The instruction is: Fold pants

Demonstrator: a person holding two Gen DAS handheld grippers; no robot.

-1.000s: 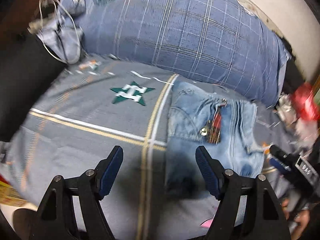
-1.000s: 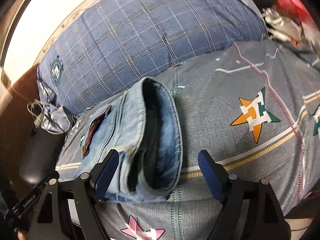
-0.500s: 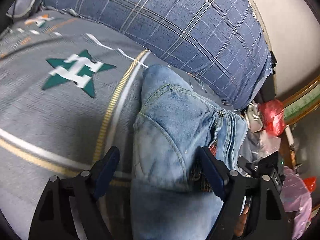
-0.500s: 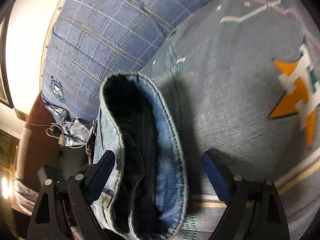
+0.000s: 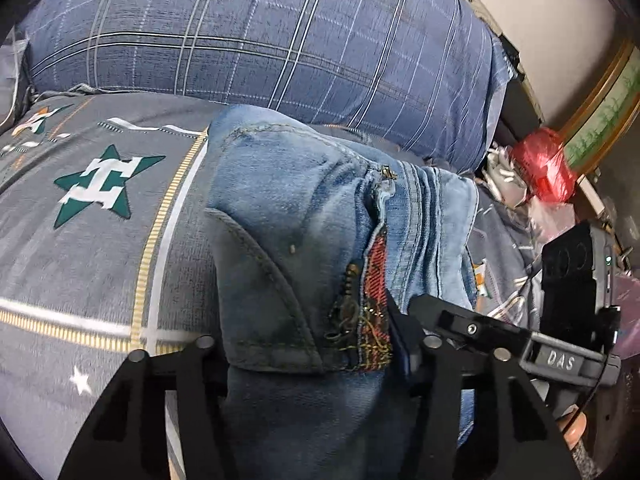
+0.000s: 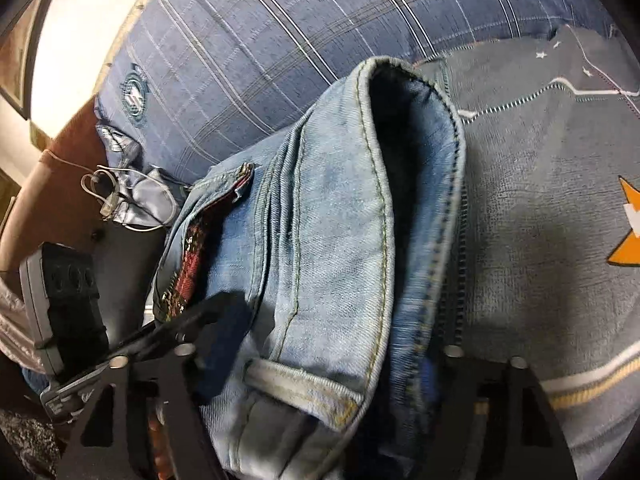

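Moved: both grippers have come in over the jeans since the earlier frames, where the denim lay ahead of their tips; both pairs of fingers have just been closing, with denim between them.
Left gripper [image 5: 308, 356]: its fingers straddle the waistband by the front pocket and open fly. The right finger presses against the plaid lining; the left finger's tip is hidden behind the denim. They look clamped on the jeans.
Right gripper [image 6: 328, 364]: its fingers straddle the folded outer edge of the waistband, a belt loop [image 6: 298, 386] between them. Denim fills the gap and both tips are buried in it, so they look clamped on the jeans.
Jeans [image 5: 288, 208]: light blue, lying on the bed, bunched between both pairs of fingers and stretching ahead of them toward the pillow.
Bed [image 5: 92, 264]: grey sheet with star prints and gold-white stripes, left of the left fingers and right of the right fingers.
Pillow [image 5: 256, 28]: blue plaid, beyond the fingertips, just behind the far end of the jeans.
Red bag [image 5: 544, 164]: far right of the left fingers, off the bed's edge.
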